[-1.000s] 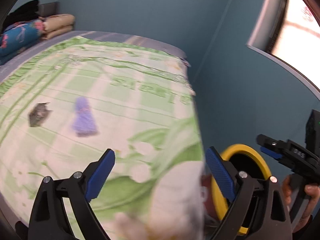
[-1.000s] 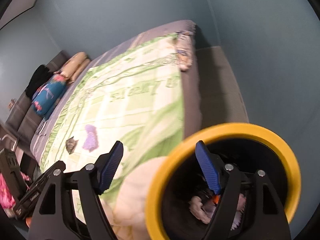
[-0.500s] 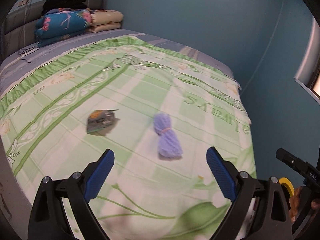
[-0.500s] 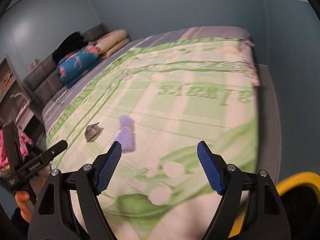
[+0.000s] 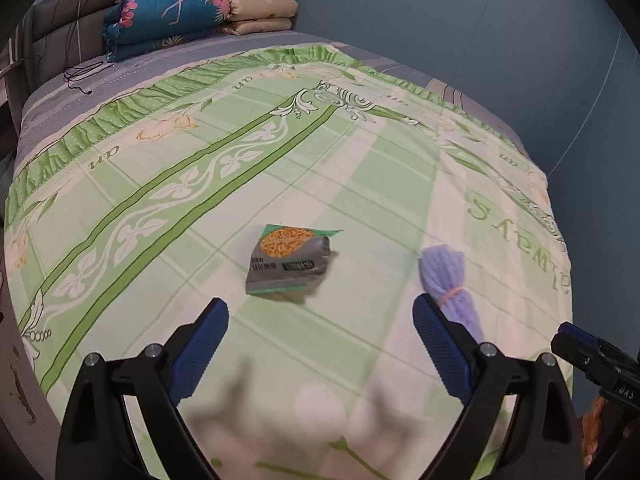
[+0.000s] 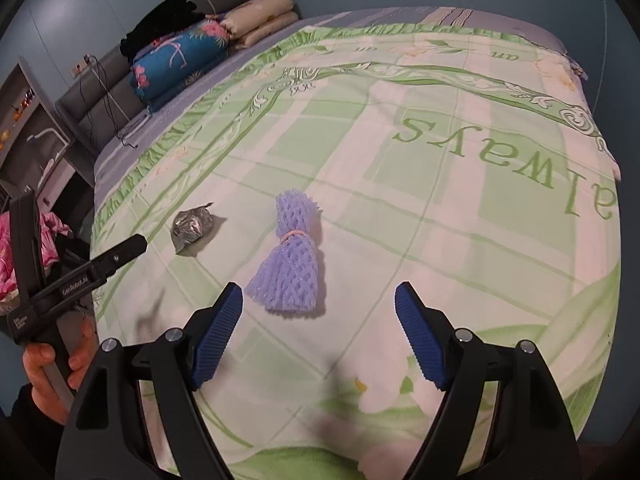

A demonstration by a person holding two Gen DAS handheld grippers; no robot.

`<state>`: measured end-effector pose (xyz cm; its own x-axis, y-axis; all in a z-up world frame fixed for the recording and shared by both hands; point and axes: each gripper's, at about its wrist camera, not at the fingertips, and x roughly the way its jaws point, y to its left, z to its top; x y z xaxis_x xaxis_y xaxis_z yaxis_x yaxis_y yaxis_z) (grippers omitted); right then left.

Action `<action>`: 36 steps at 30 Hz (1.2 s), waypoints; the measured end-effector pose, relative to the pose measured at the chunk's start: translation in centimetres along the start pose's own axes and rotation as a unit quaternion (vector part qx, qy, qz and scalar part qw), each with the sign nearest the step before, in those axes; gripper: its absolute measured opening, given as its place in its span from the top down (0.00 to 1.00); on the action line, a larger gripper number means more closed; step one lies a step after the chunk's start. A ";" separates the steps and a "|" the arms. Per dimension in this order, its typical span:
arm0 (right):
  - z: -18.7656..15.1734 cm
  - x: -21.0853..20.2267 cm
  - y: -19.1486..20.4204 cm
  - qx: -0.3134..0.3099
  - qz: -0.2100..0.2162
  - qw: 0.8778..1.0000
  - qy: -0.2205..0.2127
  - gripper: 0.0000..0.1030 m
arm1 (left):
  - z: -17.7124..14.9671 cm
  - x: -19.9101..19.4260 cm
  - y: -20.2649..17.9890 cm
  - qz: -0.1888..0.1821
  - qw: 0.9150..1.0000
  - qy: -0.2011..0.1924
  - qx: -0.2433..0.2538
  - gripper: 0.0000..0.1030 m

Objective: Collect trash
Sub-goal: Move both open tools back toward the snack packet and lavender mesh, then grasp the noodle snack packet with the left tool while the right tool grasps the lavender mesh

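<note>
A grey-green snack wrapper (image 5: pixel 290 263) lies on the green patterned bedspread (image 5: pixel 240 168), just ahead of my open, empty left gripper (image 5: pixel 320 336). A purple foam net tied with a rubber band (image 5: pixel 450 288) lies to its right. In the right wrist view the purple foam net (image 6: pixel 294 262) lies just ahead of my open, empty right gripper (image 6: pixel 318 328), and the wrapper (image 6: pixel 192 226) lies further left. The left gripper (image 6: pixel 80 272) shows there at the left, held by a hand.
Folded blankets and pillows (image 5: pixel 192 12) are stacked at the head of the bed against a grey headboard (image 6: pixel 104 84). A black cable (image 5: pixel 80 74) lies near them. Blue walls surround the bed. The right gripper's tip (image 5: pixel 592 356) shows at the right edge.
Both grippers have swung away from the yellow-rimmed bin beside the bed and moved in over the bedspread. The wrapper and foam net now lie close ahead of the fingers.
</note>
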<state>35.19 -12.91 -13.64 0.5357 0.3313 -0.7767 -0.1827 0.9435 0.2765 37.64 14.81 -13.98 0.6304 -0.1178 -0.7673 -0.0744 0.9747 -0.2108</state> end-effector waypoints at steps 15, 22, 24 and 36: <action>2.1 7.7 3.4 -0.051 -0.029 0.997 0.040 0.27 | 3.2 7.2 2.1 0.024 0.999 0.042 -0.011 0.13; 2.3 10.5 4.0 -0.063 -0.045 0.995 0.061 0.28 | 3.1 9.0 2.2 0.016 0.998 0.057 -0.005 0.15; 2.3 10.9 4.1 -0.066 -0.053 0.994 0.062 0.29 | 3.0 9.2 2.3 0.011 0.998 0.058 -0.003 0.20; 1.7 12.7 4.6 -0.054 -0.084 0.991 0.089 0.69 | 2.2 10.3 3.8 -0.009 0.997 0.074 -0.025 0.56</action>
<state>42.56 -4.41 -21.28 0.4131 0.1564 -0.8972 -0.1963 0.9773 0.0800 45.50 17.72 -21.33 0.5109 -0.1660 -0.8435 -0.1043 0.9620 -0.2525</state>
